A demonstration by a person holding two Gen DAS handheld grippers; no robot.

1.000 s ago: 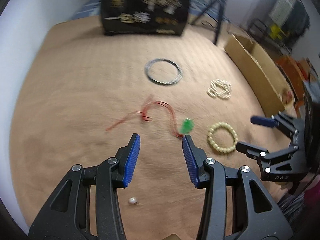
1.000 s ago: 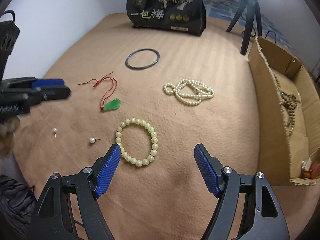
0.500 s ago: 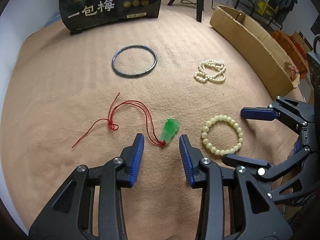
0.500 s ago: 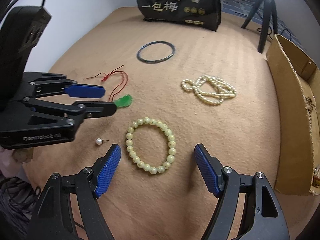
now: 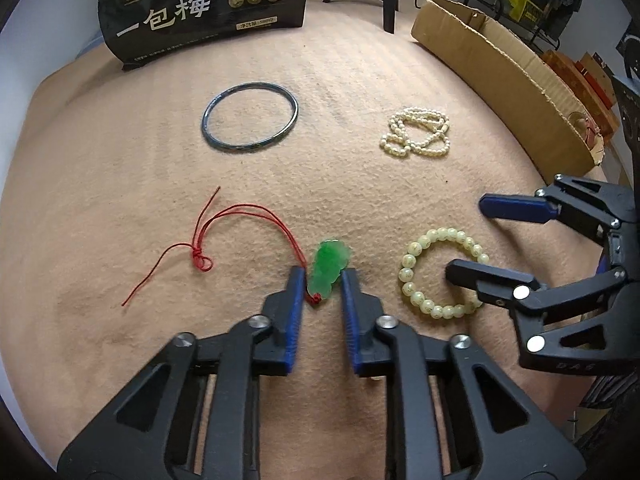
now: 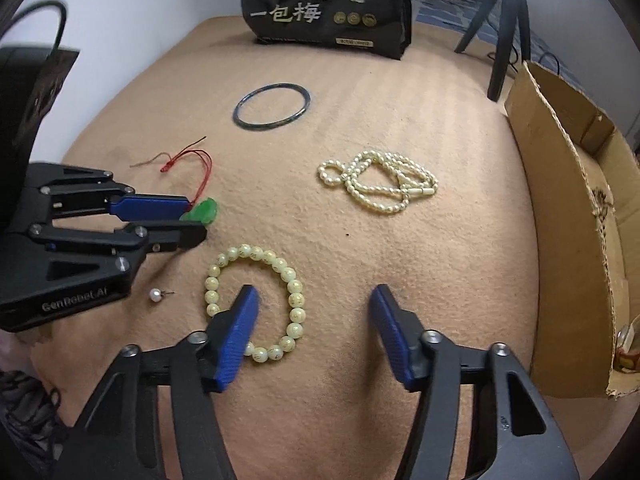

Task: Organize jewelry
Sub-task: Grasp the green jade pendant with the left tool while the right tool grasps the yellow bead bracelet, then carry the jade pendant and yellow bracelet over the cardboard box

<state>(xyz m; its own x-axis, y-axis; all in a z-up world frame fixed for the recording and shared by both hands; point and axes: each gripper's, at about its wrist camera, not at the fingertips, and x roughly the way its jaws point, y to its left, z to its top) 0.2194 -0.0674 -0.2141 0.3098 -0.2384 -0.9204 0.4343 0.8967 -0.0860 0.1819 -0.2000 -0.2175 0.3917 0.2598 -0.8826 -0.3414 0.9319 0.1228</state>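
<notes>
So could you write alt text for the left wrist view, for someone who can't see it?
Two blue-padded fingers of the left gripper straddle a green pendant on a red cord, not yet closed on it. On the tan cloth nearby lie a beaded bracelet, pearl necklace and dark bangle; the right gripper reaches over the bracelet.

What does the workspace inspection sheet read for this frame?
Surface: tan blanket, bare patches.
Job's things: green pendant on red cord; bead bracelet; pearl necklace; dark bangle; pearl stud; cardboard box.
Clutter: black printed bag.
Grippers: left hand-held gripper straddles pendant, open; right hand-held gripper open, one finger inside bracelet.
Cables: cord by tripod.
Surroundings: white wall.
</notes>
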